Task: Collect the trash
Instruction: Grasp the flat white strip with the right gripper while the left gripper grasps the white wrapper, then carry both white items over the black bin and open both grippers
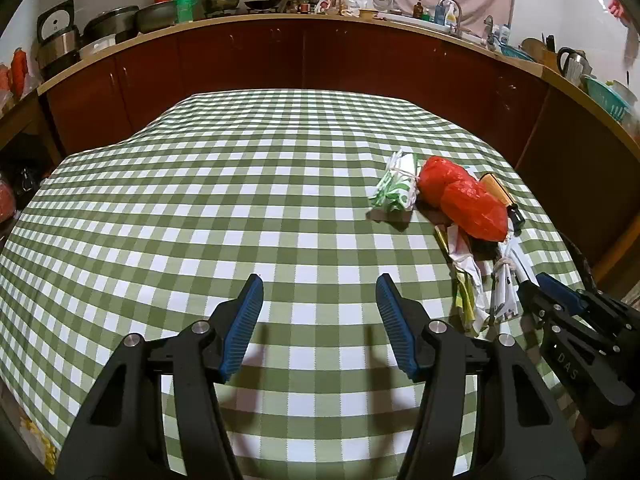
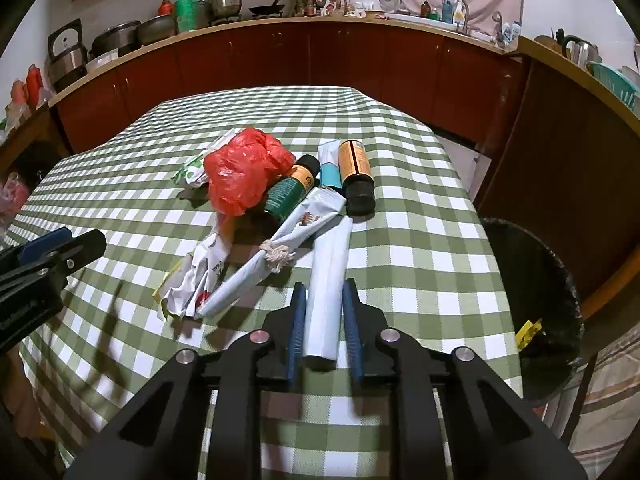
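A pile of trash lies on the green checked table (image 2: 420,264): a crumpled red plastic bag (image 2: 244,168), two dark bottles with orange labels (image 2: 354,168), a tied pale wrapper (image 2: 276,256), crumpled white paper (image 2: 196,276) and a pale blue rolled tube (image 2: 328,292). My right gripper (image 2: 325,292) is shut on the near end of the pale blue tube. My left gripper (image 1: 318,292) is open and empty over bare cloth, left of the pile. The red bag (image 1: 460,200) and a green-white wrapper (image 1: 394,188) show in the left wrist view.
A black-lined trash bin (image 2: 536,308) stands on the floor beside the table's right edge. Dark red kitchen cabinets (image 1: 280,56) with a cluttered counter run behind the table. The right gripper's body (image 1: 580,320) sits at the table's right side in the left wrist view.
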Tool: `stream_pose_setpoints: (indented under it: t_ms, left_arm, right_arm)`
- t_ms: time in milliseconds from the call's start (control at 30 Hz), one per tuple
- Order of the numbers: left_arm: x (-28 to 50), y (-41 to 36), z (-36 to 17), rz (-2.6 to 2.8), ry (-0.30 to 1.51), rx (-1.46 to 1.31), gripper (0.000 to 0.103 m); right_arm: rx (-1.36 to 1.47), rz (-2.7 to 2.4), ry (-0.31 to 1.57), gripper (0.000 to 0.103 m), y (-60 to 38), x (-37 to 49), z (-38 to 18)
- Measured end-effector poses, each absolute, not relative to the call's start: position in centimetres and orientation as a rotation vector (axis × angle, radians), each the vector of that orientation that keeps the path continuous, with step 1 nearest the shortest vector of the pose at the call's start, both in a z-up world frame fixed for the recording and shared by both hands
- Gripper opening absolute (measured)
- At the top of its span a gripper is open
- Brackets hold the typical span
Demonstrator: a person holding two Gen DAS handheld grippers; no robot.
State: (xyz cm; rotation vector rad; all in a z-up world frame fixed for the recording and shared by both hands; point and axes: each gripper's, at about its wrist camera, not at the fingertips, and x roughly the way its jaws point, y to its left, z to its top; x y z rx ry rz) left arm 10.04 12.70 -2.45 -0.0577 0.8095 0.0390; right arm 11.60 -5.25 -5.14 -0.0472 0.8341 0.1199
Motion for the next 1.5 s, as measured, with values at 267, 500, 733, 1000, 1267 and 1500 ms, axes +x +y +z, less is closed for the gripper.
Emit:
stream_pose_setpoints:
  t_ms: [267, 500, 733, 1000, 1267, 1500]
  left_arm:
    - [10.2, 10.9, -2.2, 0.012, 0.811, -0.054, 0.059]
    - [10.4, 8.0, -2.3, -0.026, 0.820, -0.033, 0.059]
    - [11.0, 5.4, -2.8, -0.065, 0.831, -0.028, 0.063]
    - [12.1, 3.7, -4.8, -0.096, 0.884, -0.015, 0.046]
    - [11.9, 3.0, -5.1, -0.132, 0.871, 0.017, 0.017]
    - [10.4, 3.5, -4.7, -0.123, 0.856, 0.015, 0.017]
  right_arm:
    - [-0.023, 0.117, 0.812, 0.017, -6.8, 10.7, -4.5]
    - [-0.028, 0.083, 0.776, 0.017, -9.0, 9.6, -4.0]
    - [-0.001, 0.049, 0.764, 0.017, -11.9, 9.2, -4.0]
    - [0.026, 0.033, 0.757, 0.017, -13.9, 9.0, -4.2]
    - [0.038, 0.032, 0.759, 0.017, -14.7, 8.9, -4.6]
    - [0.039, 0.031, 0.753, 0.017, -15.0, 8.7, -4.5]
